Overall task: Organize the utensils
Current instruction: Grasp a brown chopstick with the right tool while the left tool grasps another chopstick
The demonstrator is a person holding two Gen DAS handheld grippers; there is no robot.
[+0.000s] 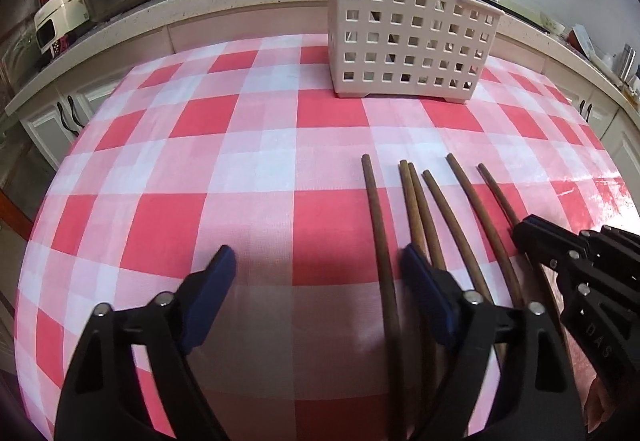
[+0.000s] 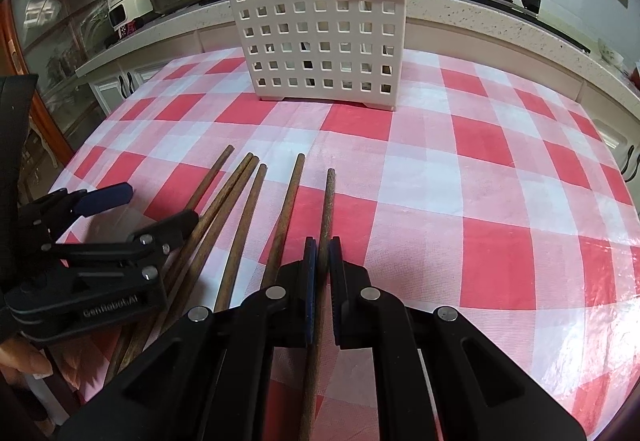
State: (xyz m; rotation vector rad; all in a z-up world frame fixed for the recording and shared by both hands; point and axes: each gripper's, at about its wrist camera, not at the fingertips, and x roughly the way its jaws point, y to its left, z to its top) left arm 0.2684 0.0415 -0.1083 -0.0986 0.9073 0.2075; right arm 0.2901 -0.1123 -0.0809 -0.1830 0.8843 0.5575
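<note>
Six chopsticks [image 2: 256,217], one slotted caddy [image 2: 320,41]

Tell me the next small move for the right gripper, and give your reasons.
Probably lift. The right gripper is shut on the rightmost chopstick, while the other five chopsticks lie on the checked tablecloth. Raising it a little would free it from its neighbours before carrying it to the white utensil basket ahead. The left gripper is open, holding nothing.

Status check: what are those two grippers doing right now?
Right gripper shut on rightmost chopstick. Left gripper open, empty. Caddy ahead, path clear.
</note>
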